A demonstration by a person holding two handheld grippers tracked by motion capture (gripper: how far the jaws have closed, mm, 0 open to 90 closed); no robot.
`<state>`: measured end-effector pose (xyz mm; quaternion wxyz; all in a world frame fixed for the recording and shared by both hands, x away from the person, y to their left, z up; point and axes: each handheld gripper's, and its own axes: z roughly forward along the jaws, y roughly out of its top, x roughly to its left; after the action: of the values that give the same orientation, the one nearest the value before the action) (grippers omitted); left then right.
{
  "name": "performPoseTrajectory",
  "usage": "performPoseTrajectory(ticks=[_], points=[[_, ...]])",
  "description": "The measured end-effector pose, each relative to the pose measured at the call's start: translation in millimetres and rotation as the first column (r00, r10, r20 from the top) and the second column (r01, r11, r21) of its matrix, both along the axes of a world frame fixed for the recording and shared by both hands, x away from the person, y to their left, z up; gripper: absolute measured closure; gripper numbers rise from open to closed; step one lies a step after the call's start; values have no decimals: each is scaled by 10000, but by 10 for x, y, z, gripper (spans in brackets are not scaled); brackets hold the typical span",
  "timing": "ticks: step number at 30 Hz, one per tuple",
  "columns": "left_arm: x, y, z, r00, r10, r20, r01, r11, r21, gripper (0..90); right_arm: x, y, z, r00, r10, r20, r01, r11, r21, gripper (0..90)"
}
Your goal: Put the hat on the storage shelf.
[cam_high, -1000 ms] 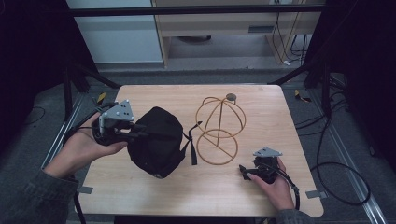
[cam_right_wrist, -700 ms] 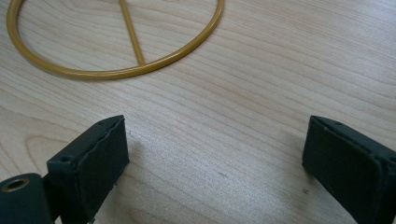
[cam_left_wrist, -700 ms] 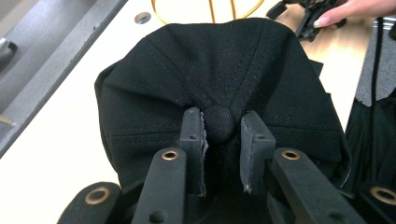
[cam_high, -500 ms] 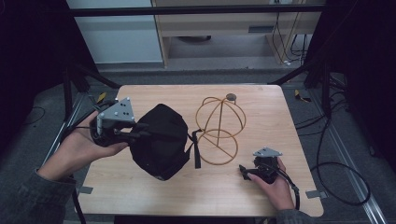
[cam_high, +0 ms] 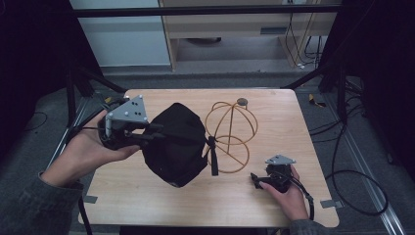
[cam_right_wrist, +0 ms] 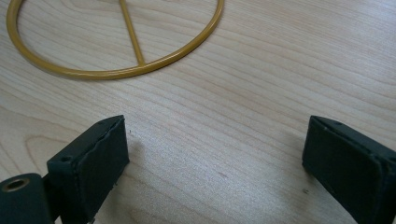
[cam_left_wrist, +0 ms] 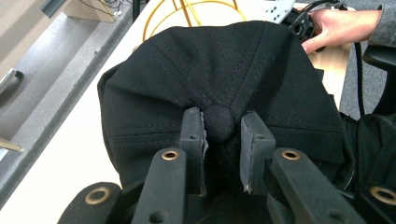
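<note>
- Low right in the high view, my right gripper (cam_high: 255, 180) rests on the table (cam_high: 147, 205), jaws wide apart, nothing between them.
- Left of centre, my left gripper (cam_high: 159, 133) is clamped on the top button of the black cap (cam_high: 176, 147).
- The cap hangs above the table, soft and light, I judge; the button gives a firm hold.
- Behind it stands the yellow wire stand (cam_high: 230, 134), thin and easy to tip.

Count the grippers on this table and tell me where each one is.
2. The left gripper is lifted at the table's left, clamped on the black cap by its top button. The right gripper rests open on the wooden table near the front right corner.
</note>
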<state>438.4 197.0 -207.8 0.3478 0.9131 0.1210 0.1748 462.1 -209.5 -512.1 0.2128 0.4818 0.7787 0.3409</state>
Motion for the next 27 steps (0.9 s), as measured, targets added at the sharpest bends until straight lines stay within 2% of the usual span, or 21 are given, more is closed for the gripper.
performPoseTrajectory(ticks=[10,14,27], points=[[-63,-82,107,9997,-138,195,139,9999,-61,737,1,0,0,10000,-4,5,4,10000,-10,71],[-98,-108,176,9991,-151,403,157,9998,-154,737,0,0,0,10000,-6,2,6,10000,-12,71],[-47,-213,377,9965,-182,813,196,9997,-162,737,0,0,0,10000,-9,-12,9,10000,-2,71]])
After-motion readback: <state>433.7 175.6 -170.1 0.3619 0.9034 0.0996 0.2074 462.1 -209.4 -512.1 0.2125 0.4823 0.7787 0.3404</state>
